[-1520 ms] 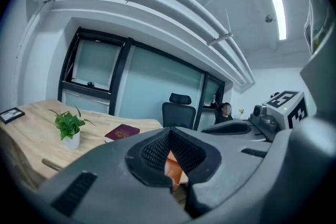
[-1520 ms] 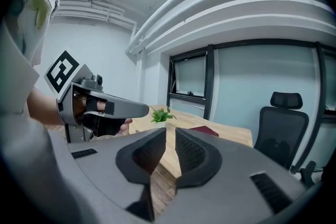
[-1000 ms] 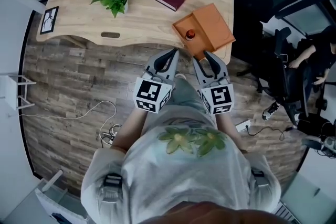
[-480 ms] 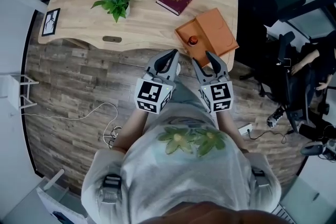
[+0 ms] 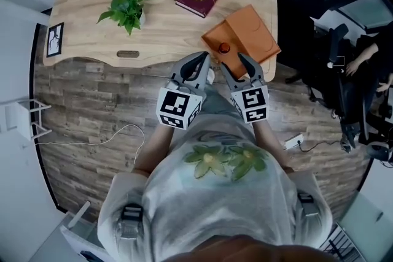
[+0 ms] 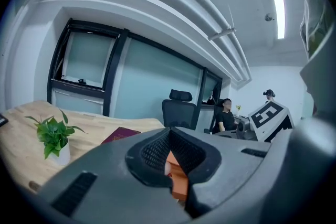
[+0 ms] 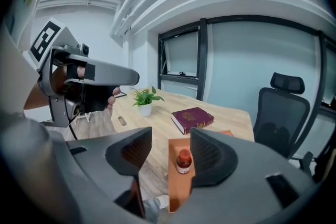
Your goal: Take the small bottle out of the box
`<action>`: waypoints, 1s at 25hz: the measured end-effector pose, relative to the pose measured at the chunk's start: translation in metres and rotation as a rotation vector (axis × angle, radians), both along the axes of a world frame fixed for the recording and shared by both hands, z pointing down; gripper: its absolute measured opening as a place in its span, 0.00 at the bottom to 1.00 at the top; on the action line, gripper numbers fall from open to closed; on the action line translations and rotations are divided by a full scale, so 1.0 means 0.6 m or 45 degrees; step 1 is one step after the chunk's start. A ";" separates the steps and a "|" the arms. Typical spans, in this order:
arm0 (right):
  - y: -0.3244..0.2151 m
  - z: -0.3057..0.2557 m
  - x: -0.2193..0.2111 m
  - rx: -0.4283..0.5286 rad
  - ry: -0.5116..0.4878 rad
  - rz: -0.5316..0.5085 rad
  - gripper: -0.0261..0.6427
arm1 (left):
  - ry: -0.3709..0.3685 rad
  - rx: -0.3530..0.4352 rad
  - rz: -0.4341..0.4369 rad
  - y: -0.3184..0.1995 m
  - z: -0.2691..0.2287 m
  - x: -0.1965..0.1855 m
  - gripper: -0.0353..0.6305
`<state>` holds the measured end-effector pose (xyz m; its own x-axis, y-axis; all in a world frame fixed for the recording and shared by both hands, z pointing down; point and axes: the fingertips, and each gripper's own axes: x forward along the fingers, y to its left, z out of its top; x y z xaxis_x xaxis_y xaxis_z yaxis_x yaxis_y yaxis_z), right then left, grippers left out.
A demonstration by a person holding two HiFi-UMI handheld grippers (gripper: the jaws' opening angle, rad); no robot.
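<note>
Brought both hands nearer the tabletop [image 5: 92, 21] edge; just spread the right tongs [image 7: 170, 139], nothing between them yet, to line up on the small bottle [image 7: 183, 161] standing in the open box [image 7: 176, 186]. Kept the left tongs [image 6: 169, 139] pressed together, seemingly empty, aside.

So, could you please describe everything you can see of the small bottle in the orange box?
The small bottle has a dark brown body, a red cap and a pale label around its lower part. Glass or plastic, I cannot tell. It stands upright, capped, inside the open orange box, which lies by the near edge of the wooden table. Only the box touches it.
</note>
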<state>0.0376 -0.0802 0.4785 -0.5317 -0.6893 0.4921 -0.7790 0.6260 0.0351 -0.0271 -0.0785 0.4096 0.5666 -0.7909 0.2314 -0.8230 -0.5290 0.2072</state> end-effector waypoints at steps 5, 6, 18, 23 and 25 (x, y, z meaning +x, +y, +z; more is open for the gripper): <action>-0.016 0.032 -0.008 -0.079 0.035 -0.051 0.35 | -0.001 -0.021 -0.011 -0.027 0.007 -0.011 0.06; -0.019 0.038 -0.008 -0.090 0.044 -0.056 0.36 | -0.004 -0.028 -0.013 -0.032 0.011 -0.013 0.06; -0.060 0.102 0.000 -0.207 0.080 -0.059 0.36 | -0.032 -0.104 0.001 -0.082 0.053 -0.015 0.06; -0.070 0.124 0.006 -0.240 0.107 -0.050 0.37 | -0.042 -0.130 0.005 -0.093 0.066 -0.017 0.06; -0.073 0.131 0.006 -0.251 0.117 -0.056 0.37 | -0.047 -0.134 0.007 -0.098 0.070 -0.017 0.06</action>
